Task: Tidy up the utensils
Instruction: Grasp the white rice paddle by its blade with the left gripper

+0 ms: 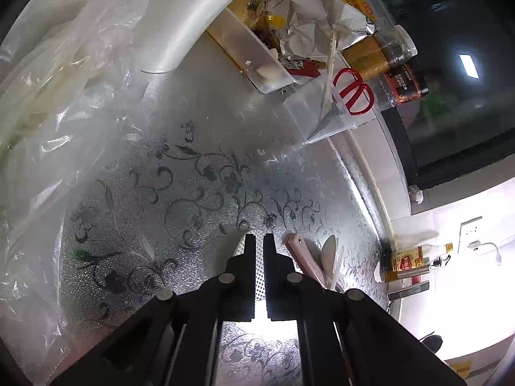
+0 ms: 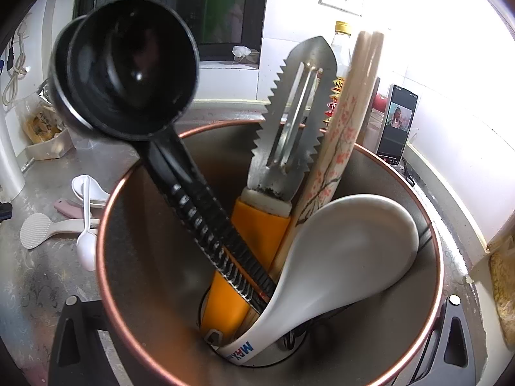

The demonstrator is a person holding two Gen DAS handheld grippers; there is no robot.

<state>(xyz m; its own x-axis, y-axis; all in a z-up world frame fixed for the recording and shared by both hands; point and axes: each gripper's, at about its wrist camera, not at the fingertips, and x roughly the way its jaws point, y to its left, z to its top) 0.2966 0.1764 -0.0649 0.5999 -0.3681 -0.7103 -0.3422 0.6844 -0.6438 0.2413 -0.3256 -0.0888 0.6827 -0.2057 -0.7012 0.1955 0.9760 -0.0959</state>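
1. The copper-rimmed cup (image 2: 109, 212) fills the right gripper's (image 2: 257, 347) view, set between its wide-spread fingers; whether they press its wall I cannot tell.
2. Inside the cup stand a black scoop (image 2: 128, 64), peeler (image 2: 289, 122), chopsticks (image 2: 341, 148) and a white spoon (image 2: 347, 244) lettered "MRX".
3. Left of the cup lies the rice paddle (image 1: 248, 257), its long axis along the left gripper (image 1: 259, 239), whose nearly shut jaws pinch it.

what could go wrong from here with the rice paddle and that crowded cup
1. The left tongs pinch only the white dimpled rice paddle near its head, so it could swivel or slip.
2. The copper-rimmed metal cup is crowded; the tall black measuring scoop and serrated steel peeler could block it.
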